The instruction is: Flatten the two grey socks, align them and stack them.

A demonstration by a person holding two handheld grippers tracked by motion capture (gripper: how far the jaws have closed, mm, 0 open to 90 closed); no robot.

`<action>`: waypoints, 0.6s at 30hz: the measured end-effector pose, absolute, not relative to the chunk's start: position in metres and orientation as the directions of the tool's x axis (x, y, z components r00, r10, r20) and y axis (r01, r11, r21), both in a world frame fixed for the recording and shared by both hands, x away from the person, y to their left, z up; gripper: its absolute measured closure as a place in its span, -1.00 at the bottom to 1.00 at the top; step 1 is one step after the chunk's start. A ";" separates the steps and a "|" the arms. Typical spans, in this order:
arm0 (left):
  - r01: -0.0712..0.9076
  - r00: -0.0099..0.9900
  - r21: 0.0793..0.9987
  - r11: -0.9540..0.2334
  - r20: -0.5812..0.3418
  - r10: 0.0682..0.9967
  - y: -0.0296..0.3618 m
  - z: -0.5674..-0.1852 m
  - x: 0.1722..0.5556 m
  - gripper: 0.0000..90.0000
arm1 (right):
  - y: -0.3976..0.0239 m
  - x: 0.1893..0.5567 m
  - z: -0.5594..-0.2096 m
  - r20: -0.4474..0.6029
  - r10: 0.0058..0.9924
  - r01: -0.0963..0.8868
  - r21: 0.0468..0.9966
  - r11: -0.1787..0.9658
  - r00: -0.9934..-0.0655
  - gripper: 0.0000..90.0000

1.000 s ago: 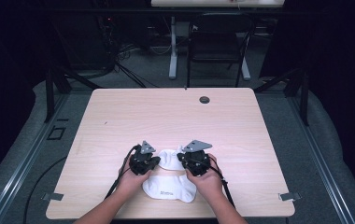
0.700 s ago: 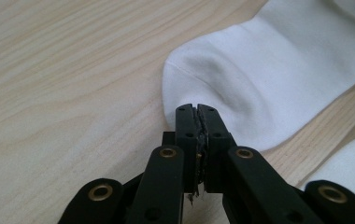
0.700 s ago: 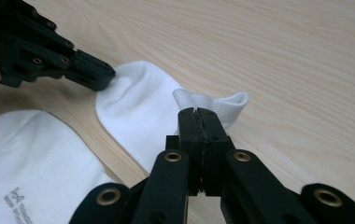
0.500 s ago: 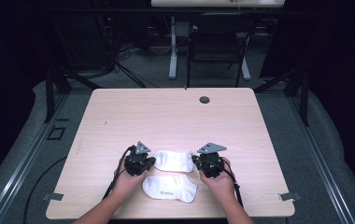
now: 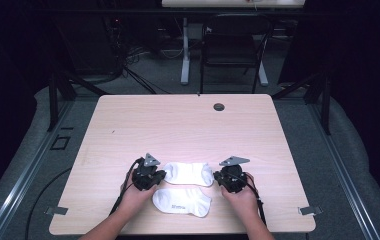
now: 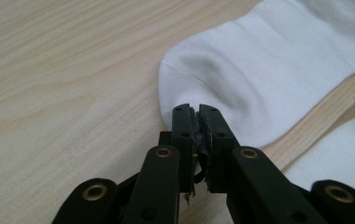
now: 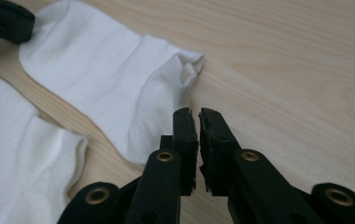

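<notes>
Socks lie flat near the table's (image 5: 128, 125) front edge, far sock (image 5: 188, 173) between the grippers, near sock (image 5: 182, 201) just beside it. Left gripper (image 6: 199, 109) and right gripper (image 7: 198, 113) have both just been opening; each shows a narrow slit with nothing between, tips at the far sock's ends.

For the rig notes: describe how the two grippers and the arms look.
Both the left gripper and right gripper are black, each topped by a grey three-cornered plate, with brass-coloured rivets on the jaw links and a black cable trailing back. Forearms show no sleeves.
</notes>
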State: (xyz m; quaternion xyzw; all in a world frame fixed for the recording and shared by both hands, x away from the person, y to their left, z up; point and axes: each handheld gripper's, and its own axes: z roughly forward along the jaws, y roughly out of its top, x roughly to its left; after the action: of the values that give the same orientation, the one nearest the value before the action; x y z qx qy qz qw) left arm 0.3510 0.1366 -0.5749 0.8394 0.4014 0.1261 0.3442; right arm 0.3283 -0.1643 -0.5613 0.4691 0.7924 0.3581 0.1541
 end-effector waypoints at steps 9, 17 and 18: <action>0.588 0.648 0.680 -0.438 -0.071 0.759 0.137 -0.575 0.351 0.82 | -0.148 0.327 -0.552 0.112 0.812 0.566 0.771 0.293 -0.573 0.81; 0.587 0.647 0.680 -0.439 -0.068 0.760 0.139 -0.575 0.349 0.82 | -0.136 0.343 -0.573 0.072 0.830 0.611 0.713 0.345 -0.553 0.82; 0.587 0.648 0.680 -0.439 -0.069 0.759 0.139 -0.575 0.349 0.82 | -0.136 0.343 -0.574 0.067 0.831 0.613 0.709 0.350 -0.552 0.82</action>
State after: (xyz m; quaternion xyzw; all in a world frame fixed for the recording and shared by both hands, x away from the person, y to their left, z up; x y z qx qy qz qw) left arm 0.3490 0.1393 -0.5752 0.8391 0.4009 0.1243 0.3461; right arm 0.3434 -0.1364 -0.5736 0.4473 0.8069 0.3536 0.1543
